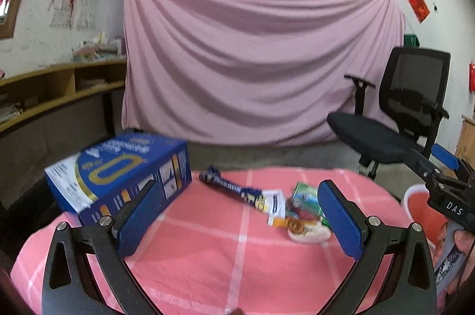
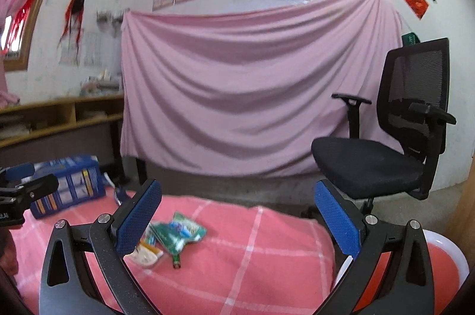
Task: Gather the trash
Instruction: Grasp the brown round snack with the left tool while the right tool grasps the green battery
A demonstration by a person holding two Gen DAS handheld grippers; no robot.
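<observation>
Trash lies on a pink checked tablecloth [image 1: 207, 249]: a blue and yellow wrapper [image 1: 237, 191], a green packet [image 1: 305, 194] and a pale peel-like scrap [image 1: 308, 233]. My left gripper [image 1: 240, 221] is open and empty above the cloth, in front of the pile. In the right wrist view the green packet [image 2: 178, 231] and the pale scrap [image 2: 145, 254] lie just ahead of my right gripper [image 2: 237, 218], which is open and empty. The right gripper also shows at the right edge of the left wrist view [image 1: 445, 175].
A blue carton [image 1: 118, 172] stands at the table's far left. A red bin with a white rim [image 2: 445, 258] sits at the table's right side. A black office chair [image 2: 386, 136] and a pink draped sheet [image 1: 252, 62] stand beyond the table.
</observation>
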